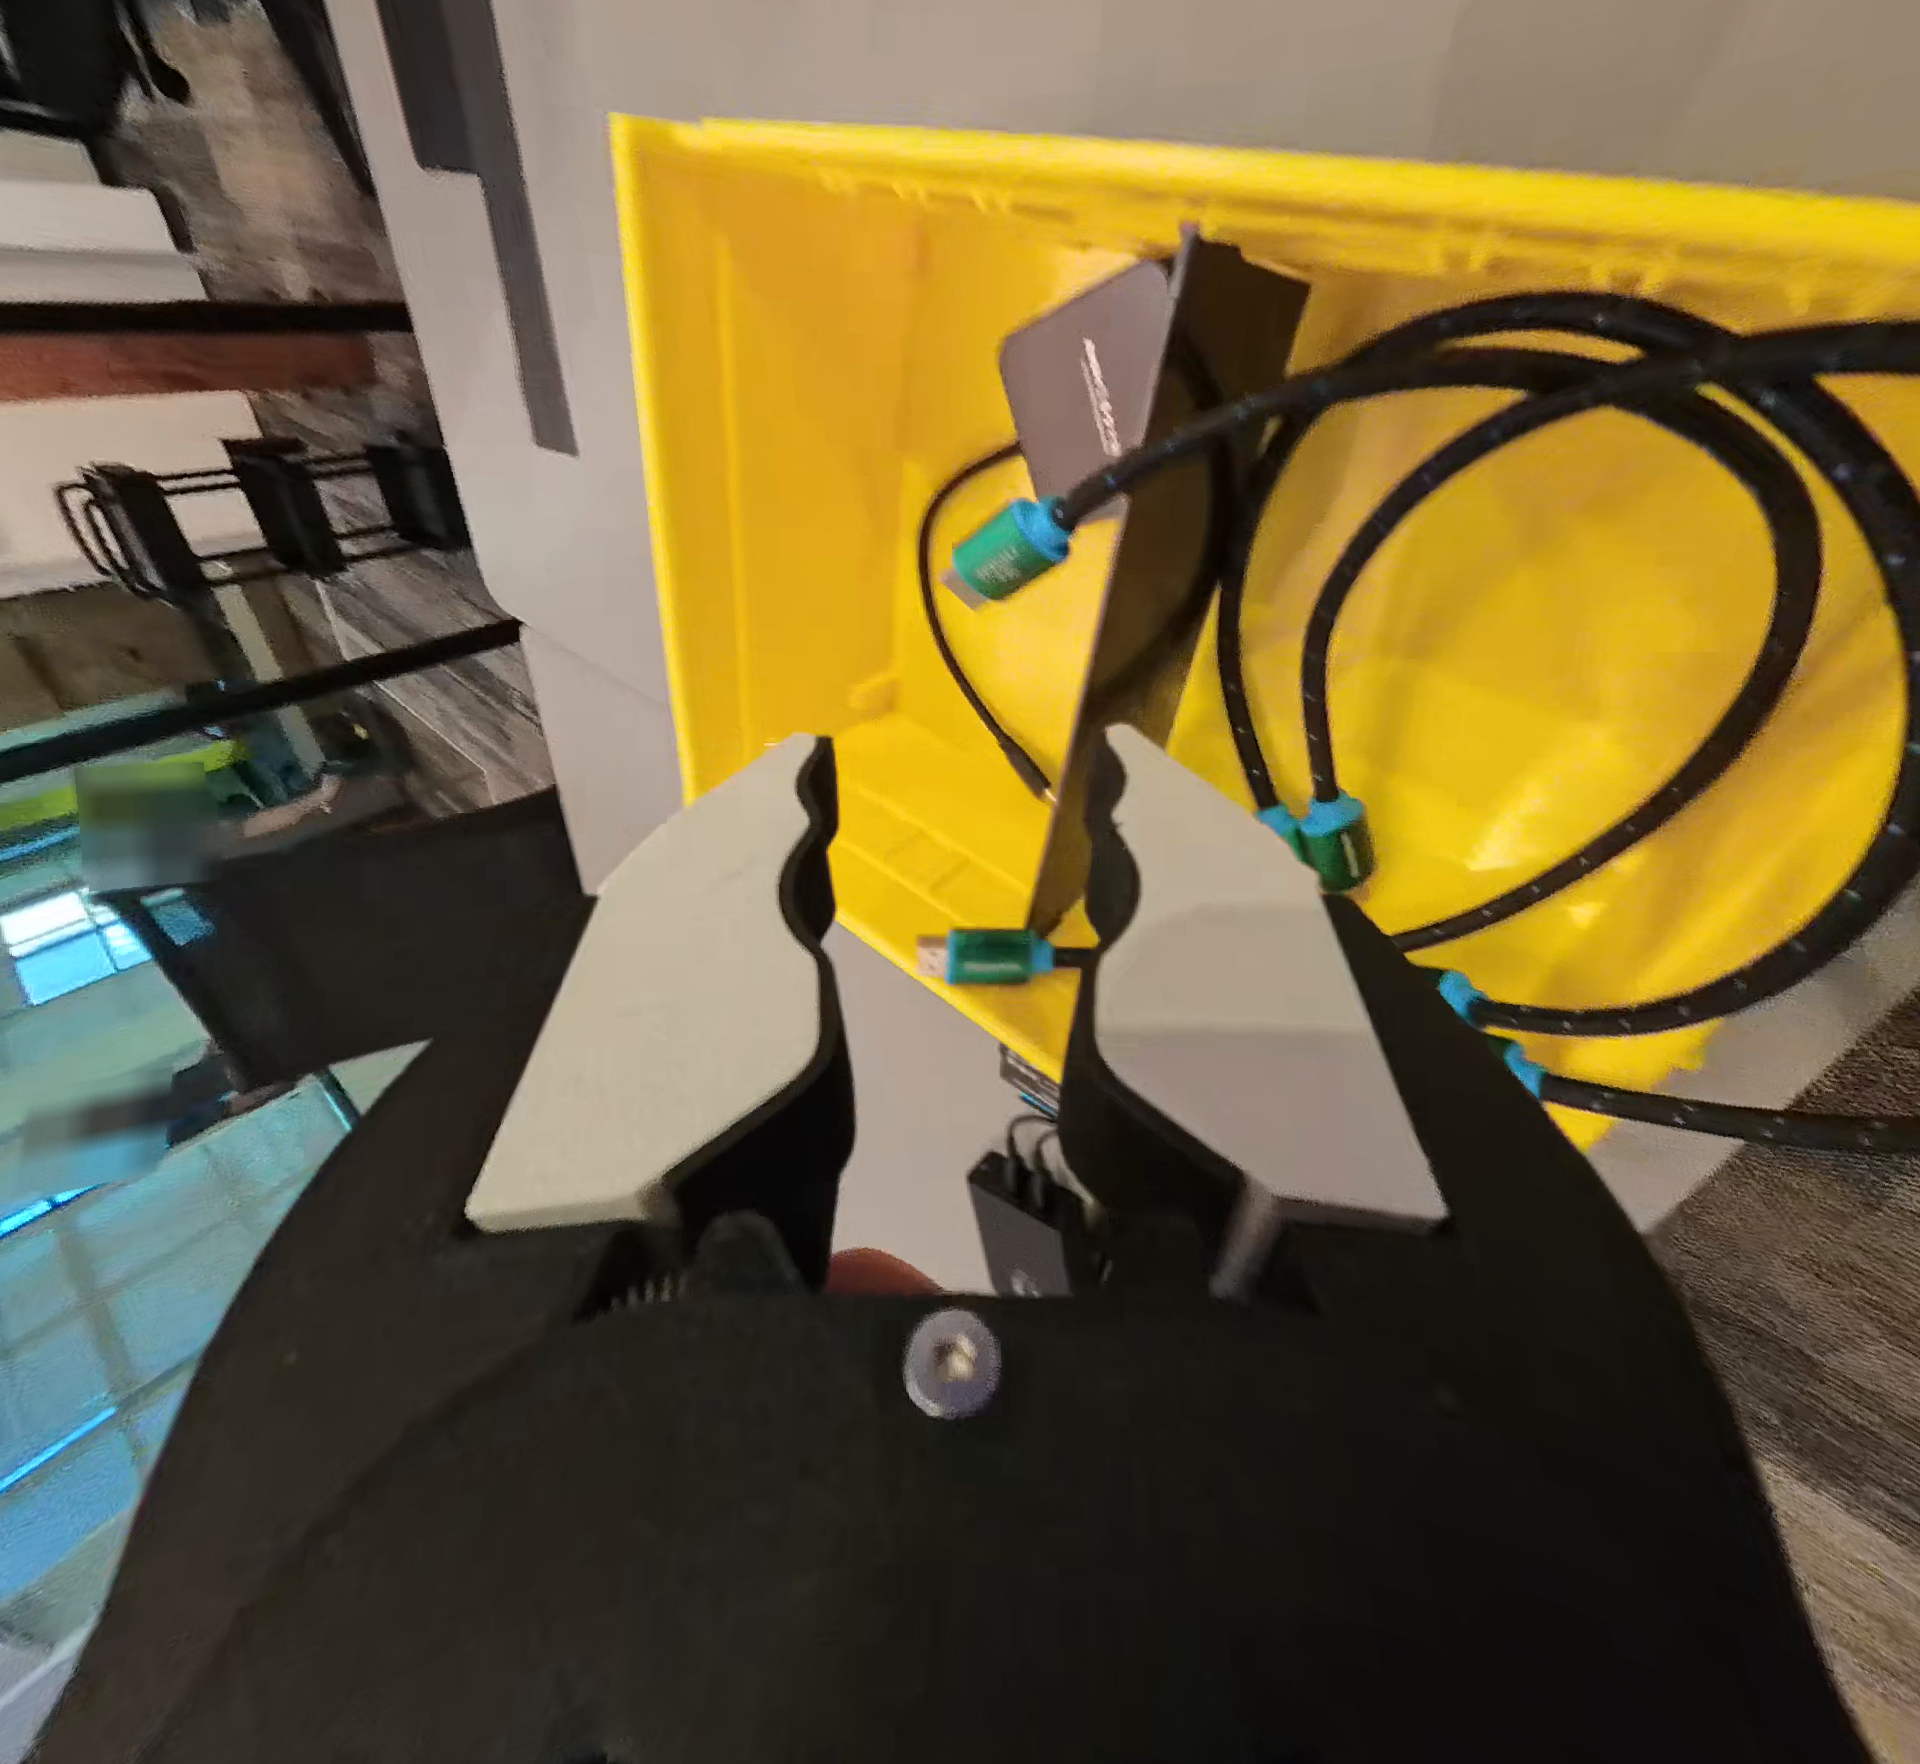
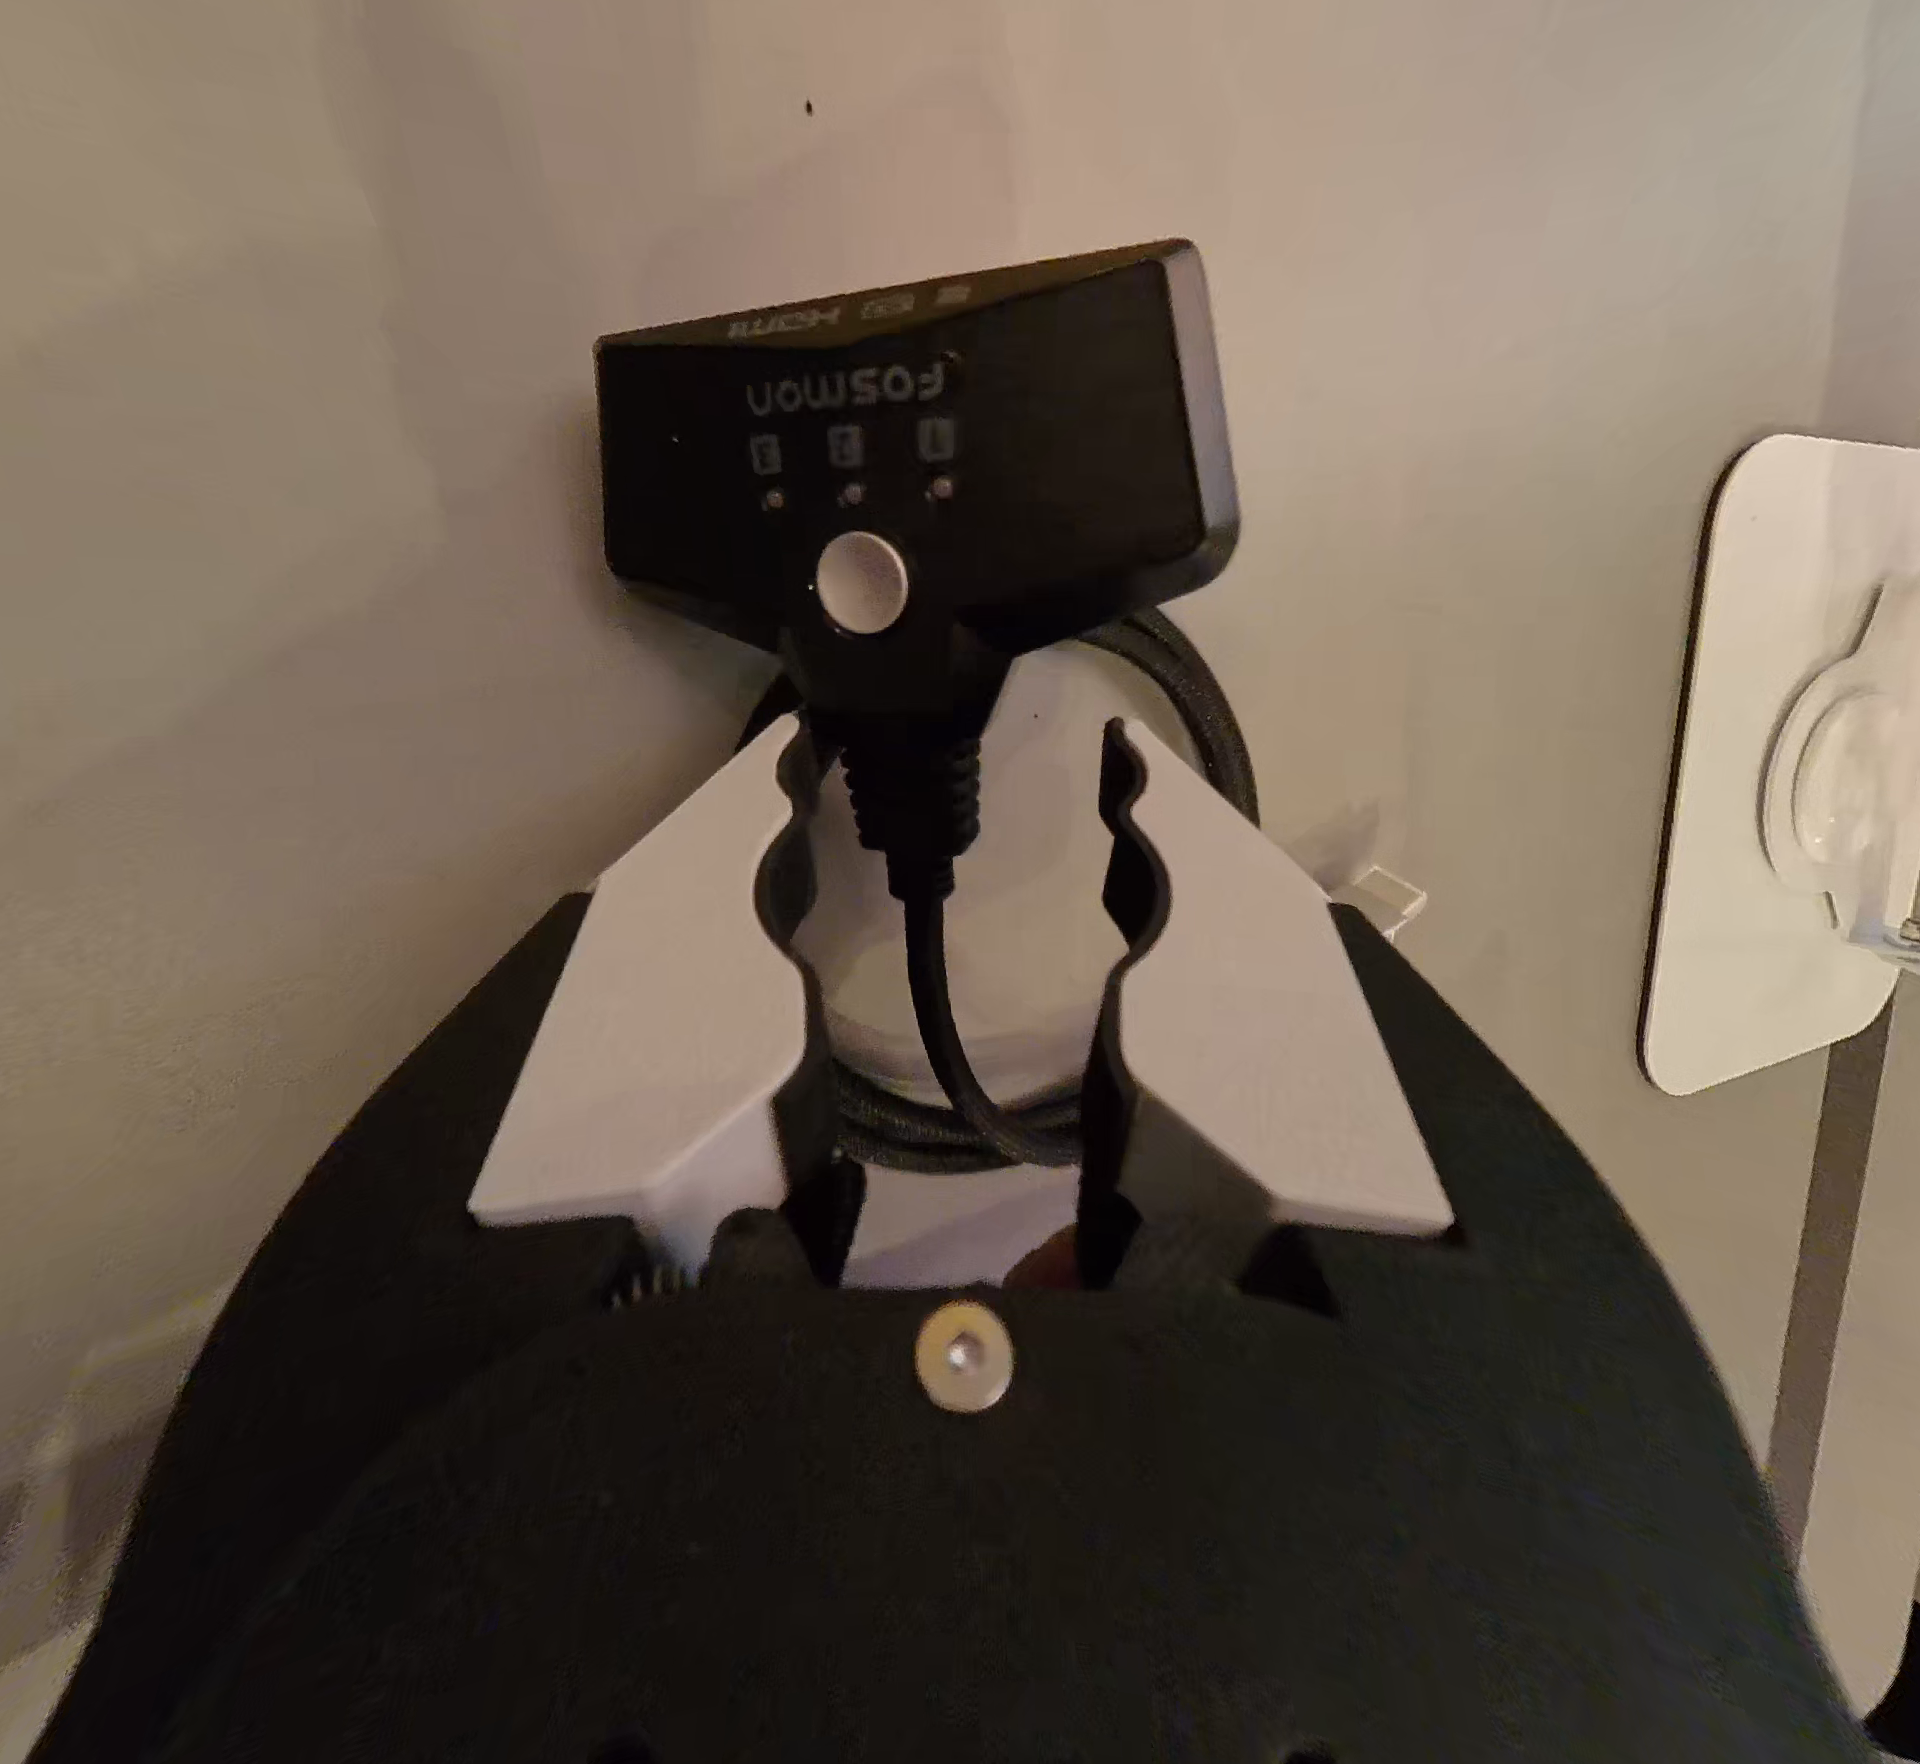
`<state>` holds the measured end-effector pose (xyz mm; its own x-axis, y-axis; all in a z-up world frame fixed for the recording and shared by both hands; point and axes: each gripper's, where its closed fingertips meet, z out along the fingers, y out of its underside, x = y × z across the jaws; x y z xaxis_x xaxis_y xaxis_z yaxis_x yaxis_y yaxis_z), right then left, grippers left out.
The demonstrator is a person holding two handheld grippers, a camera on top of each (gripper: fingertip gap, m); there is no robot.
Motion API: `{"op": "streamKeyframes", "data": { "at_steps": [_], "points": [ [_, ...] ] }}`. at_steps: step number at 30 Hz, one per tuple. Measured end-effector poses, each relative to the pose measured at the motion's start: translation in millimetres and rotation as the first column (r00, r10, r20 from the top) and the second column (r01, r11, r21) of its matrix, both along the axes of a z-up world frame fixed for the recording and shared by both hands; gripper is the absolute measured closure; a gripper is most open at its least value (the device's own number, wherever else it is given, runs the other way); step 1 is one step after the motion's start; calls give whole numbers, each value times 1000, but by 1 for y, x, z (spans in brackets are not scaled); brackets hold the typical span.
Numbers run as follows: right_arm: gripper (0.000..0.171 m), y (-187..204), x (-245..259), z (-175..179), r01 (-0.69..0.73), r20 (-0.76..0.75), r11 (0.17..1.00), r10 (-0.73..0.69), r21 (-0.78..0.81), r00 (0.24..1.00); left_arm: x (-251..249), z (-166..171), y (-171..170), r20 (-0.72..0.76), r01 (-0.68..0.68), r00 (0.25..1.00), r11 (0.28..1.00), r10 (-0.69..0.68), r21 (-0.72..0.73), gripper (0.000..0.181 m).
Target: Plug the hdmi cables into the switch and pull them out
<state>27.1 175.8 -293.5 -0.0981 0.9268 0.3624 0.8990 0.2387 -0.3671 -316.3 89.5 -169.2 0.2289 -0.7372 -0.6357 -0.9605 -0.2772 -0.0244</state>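
- Hovering before a yellow bin (image 1: 790,426), the left gripper (image 1: 966,769) has its jaws spread, holding nothing.
- Braided black HDMI cables (image 1: 1538,592) with green plugs (image 1: 1003,561) lie coiled in the bin.
- The right gripper (image 2: 951,738) is also spread, straddling the black switch's (image 2: 914,457) own lead (image 2: 925,925) without clamping it.
- The switch rests against a pale wall (image 2: 416,156).
- White adhesive hook (image 2: 1808,758), far right.

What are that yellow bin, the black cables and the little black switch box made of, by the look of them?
Bin: moulded plastic, glossy yellow, with ribs and soft reflections.
Cables: braided fabric sleeve, black with pale flecks; plugs look like green metal or plastic with a slight sheen, hard to tell which.
Switch box: smooth black plastic, probably, with a shiny silver button that looks metallic.
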Motion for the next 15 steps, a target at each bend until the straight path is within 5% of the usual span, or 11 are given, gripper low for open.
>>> {"op": "streamKeyframes", "data": {
  "at_steps": [8,15],
  "points": [
    [110,0,12,9,60,3,998,-60,-19,998,19,-32,-1,-15,67,998,994,-66,86,133],
    [112,5,16,23,85,-52,996,-84,14,995,28,-47,31,-253,231,955,927,-158,296,138]
  ]
}}
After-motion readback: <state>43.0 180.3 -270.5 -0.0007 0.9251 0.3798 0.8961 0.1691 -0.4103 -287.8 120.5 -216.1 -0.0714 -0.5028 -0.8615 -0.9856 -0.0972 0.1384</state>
